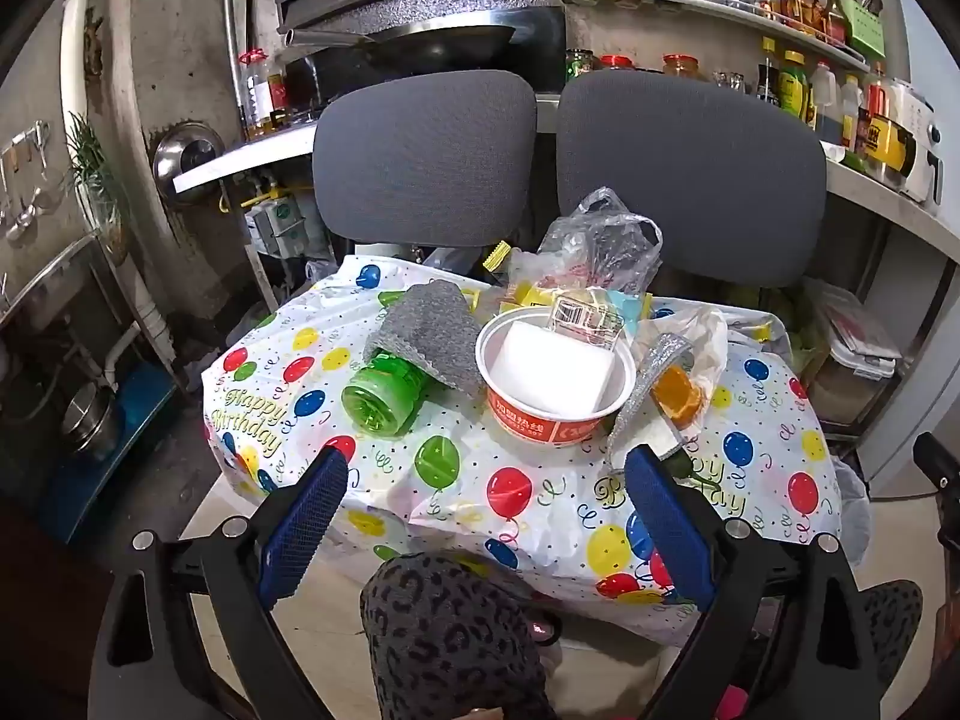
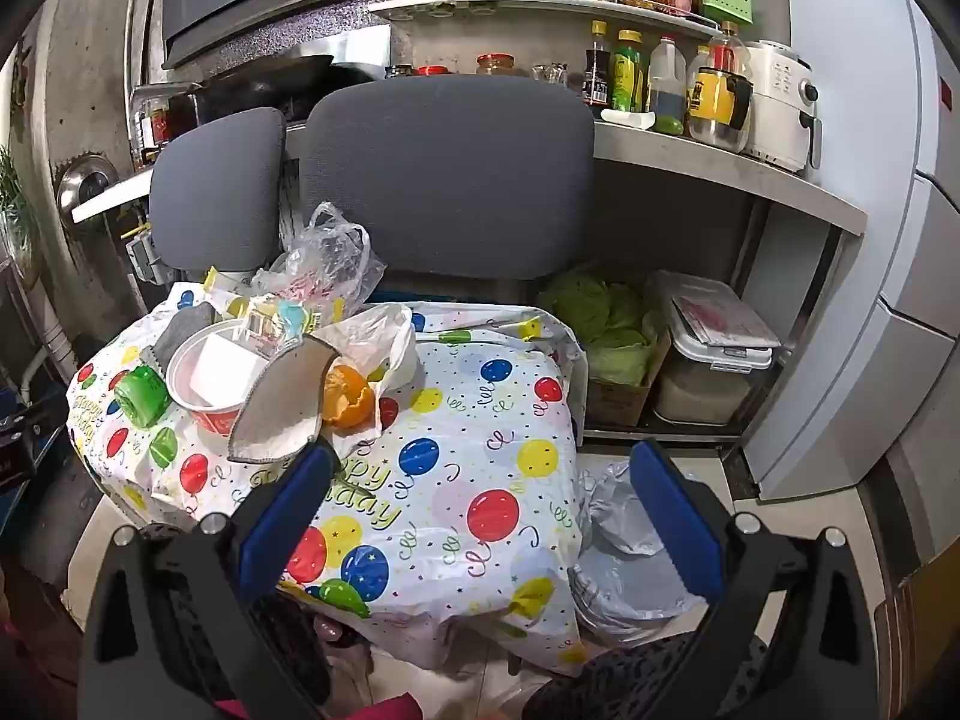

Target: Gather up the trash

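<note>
Both grippers tilt downward above the near table edge, the left gripper and right gripper spread wide, grasping nothing. Beyond them, on the balloon-print plastic tablecloth, lie a green plastic bottle, red paper bowl and orange peel.

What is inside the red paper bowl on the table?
The red paper bowl holds a white block and, at its far rim, a clear plastic box. The block covers the bowl's bottom, so anything under it cannot be seen.

2 wrist cams look down over tablecloth, close; both share bowl.
</note>
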The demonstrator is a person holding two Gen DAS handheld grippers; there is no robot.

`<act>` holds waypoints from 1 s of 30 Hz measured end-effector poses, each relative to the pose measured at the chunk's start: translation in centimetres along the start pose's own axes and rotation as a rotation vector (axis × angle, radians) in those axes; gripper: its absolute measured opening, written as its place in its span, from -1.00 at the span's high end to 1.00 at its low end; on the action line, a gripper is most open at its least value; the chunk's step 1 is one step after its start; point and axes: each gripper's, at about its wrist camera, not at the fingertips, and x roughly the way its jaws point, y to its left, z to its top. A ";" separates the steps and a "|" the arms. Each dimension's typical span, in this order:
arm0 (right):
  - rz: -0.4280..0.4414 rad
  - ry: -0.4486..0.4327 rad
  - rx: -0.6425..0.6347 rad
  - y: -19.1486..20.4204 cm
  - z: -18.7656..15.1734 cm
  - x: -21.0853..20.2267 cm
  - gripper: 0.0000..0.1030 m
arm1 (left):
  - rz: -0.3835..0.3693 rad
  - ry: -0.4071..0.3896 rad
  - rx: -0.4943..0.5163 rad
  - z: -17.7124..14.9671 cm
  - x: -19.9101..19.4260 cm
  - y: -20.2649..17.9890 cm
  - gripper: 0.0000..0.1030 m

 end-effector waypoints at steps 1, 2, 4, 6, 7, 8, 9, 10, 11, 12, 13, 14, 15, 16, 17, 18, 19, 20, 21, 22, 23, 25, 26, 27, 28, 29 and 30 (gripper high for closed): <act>0.000 0.000 0.000 0.0 0.0 0.0 -0.89 | 0.000 0.000 0.000 0.0 0.0 0.0 -0.80; 0.002 0.001 0.001 0.0 0.0 0.0 -0.89 | 0.000 -0.001 0.000 0.0 0.0 0.0 -0.80; 0.002 0.001 0.000 0.1 0.1 0.0 -0.89 | 0.001 0.000 0.002 0.0 0.0 0.0 -0.80; 0.006 0.003 0.001 0.2 0.1 0.0 -0.89 | 0.000 0.000 0.002 0.0 0.0 0.0 -0.80; 0.006 0.003 -0.001 0.2 0.1 0.0 -0.89 | 0.000 0.000 0.003 0.0 0.0 0.1 -0.80; 0.008 0.003 -0.002 0.3 0.1 -0.1 -0.89 | 0.005 0.001 0.004 0.0 0.0 0.0 -0.80; 0.010 0.005 0.000 0.0 0.0 0.1 -0.89 | 0.005 0.001 0.003 0.0 0.0 0.0 -0.80; 0.012 0.006 -0.001 0.0 0.0 0.2 -0.89 | 0.005 0.001 0.005 0.0 0.0 0.0 -0.80; 0.012 0.007 -0.002 -0.1 -0.1 0.3 -0.89 | 0.005 0.002 0.005 0.0 0.0 0.0 -0.80; 0.013 0.007 -0.003 -0.1 -0.2 0.3 -0.89 | 0.004 0.002 0.005 0.0 0.0 0.0 -0.80; 0.015 0.008 -0.003 -0.2 -0.2 0.4 -0.89 | 0.003 0.003 0.005 0.0 0.0 0.0 -0.80; 0.014 0.008 -0.003 0.2 -0.1 0.1 -0.89 | 0.005 0.003 0.007 0.0 0.0 -0.1 -0.80; 0.013 0.008 -0.002 0.2 -0.1 0.2 -0.89 | 0.006 0.003 0.008 0.0 0.0 -0.1 -0.80; 0.013 0.008 -0.002 0.2 -0.1 0.2 -0.89 | 0.006 0.003 0.008 0.0 -0.1 -0.1 -0.80; 0.013 0.009 -0.002 0.2 0.0 0.2 -0.89 | 0.005 0.003 0.008 0.0 -0.1 -0.1 -0.80; 0.014 0.010 -0.001 0.2 0.0 0.2 -0.89 | 0.006 0.003 0.008 0.0 -0.1 0.0 -0.80; 0.015 0.011 0.003 0.2 0.0 0.3 -0.89 | 0.005 0.004 0.005 0.0 -0.1 0.1 -0.80; 0.015 0.011 0.002 0.2 0.0 0.3 -0.89 | 0.006 0.005 0.007 0.0 0.0 -0.1 -0.80; 0.015 0.010 0.001 0.2 -0.1 0.3 -0.89 | 0.006 0.005 0.006 0.0 0.0 -0.1 -0.80; 0.015 0.010 0.002 0.1 -0.1 0.4 -0.89 | 0.007 0.005 0.008 0.0 0.0 -0.1 -0.80; 0.015 0.012 0.003 0.1 0.0 0.3 -0.89 | 0.007 0.005 0.008 0.0 0.0 -0.1 -0.80; 0.015 0.012 0.003 0.1 0.0 0.3 -0.89 | 0.006 0.003 0.009 0.0 -0.2 -0.2 -0.80; 0.014 0.011 0.004 0.1 0.0 0.3 -0.89 | 0.007 0.002 0.010 0.0 -0.2 -0.2 -0.80; 0.014 0.011 0.004 0.1 0.0 0.3 -0.89 | 0.007 0.002 0.010 0.0 -0.3 -0.2 -0.80; 0.014 0.010 0.004 0.1 -0.1 0.3 -0.89 | 0.006 0.002 0.009 -0.1 -0.3 -0.2 -0.80; 0.015 0.010 0.005 0.1 -0.1 0.3 -0.89 | 0.006 0.002 0.009 -0.1 -0.4 -0.2 -0.80; 0.014 0.010 0.005 0.1 0.0 0.3 -0.89 | 0.007 0.002 0.009 -0.1 -0.5 -0.2 -0.80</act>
